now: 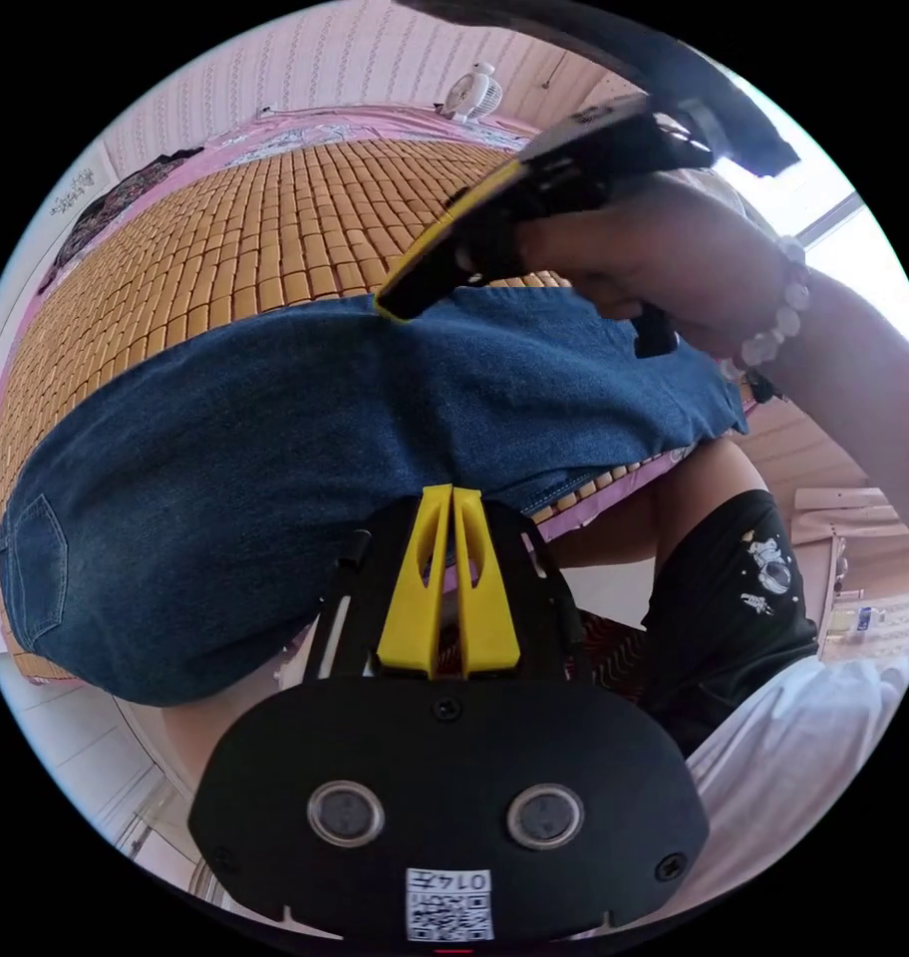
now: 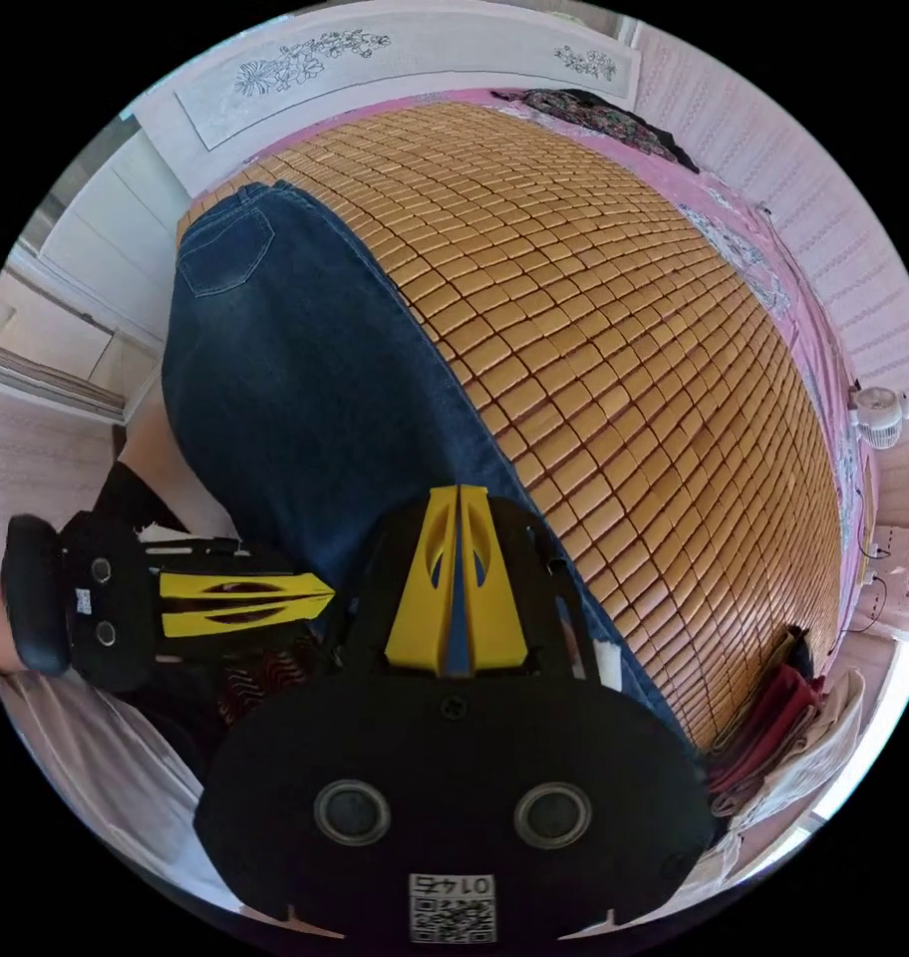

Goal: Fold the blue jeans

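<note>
I have the blue jeans [image 1: 275, 449] lying flat along the near edge of the bed, on its bamboo mat [image 2: 614, 329], folded lengthwise, back pocket [image 1: 36, 568] at the left end. My left tongs [image 1: 453, 493] are pressed together at the near hem, though whether they pinch cloth I cannot tell. My right tongs [image 2: 458, 493] are also together, over the denim. Denim is heavy, limp and grippy, so I judge seams and hems the best holds.

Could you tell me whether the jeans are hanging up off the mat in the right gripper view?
No, the jeans lie flat along the edge of the bamboo mat, with a back pocket facing up.
</note>
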